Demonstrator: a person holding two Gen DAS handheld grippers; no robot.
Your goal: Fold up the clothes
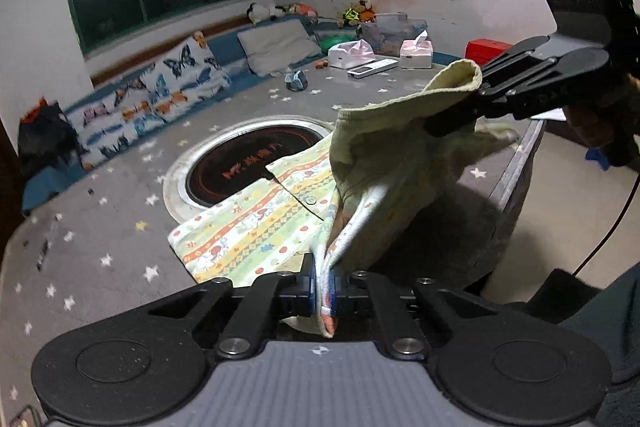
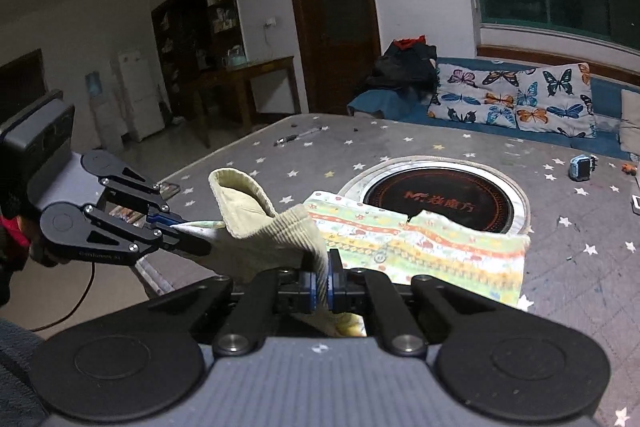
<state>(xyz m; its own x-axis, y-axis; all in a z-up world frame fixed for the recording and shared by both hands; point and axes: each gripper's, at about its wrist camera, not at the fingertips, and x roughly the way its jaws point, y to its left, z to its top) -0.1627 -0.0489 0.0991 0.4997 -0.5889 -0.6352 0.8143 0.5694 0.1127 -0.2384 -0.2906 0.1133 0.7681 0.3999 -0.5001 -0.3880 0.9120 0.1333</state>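
Observation:
A small shirt (image 1: pixel 248 227) (image 2: pixel 440 247) with a pale green, orange and white striped print lies partly spread on the grey star-patterned table (image 1: pixel 120 227) (image 2: pixel 580 287). Its near side is lifted off the surface between both grippers. My left gripper (image 1: pixel 324 291) (image 2: pixel 198 245) is shut on a printed edge of the cloth. My right gripper (image 2: pixel 323 287) (image 1: pixel 448 121) is shut on the pale yellow ribbed part, and the open ribbed cuff (image 1: pixel 460 75) (image 2: pixel 240 203) stands up above it. The two grippers are close together near the table's edge.
A round black cooktop (image 1: pixel 248 155) (image 2: pixel 440 203) is set into the table under the shirt's far side. Tissue boxes (image 1: pixel 416 53), a remote (image 1: pixel 372 67) and a small blue toy (image 1: pixel 297 81) (image 2: pixel 581 167) lie further back. Butterfly cushions (image 1: pixel 152 99) (image 2: pixel 512 99) line a bench.

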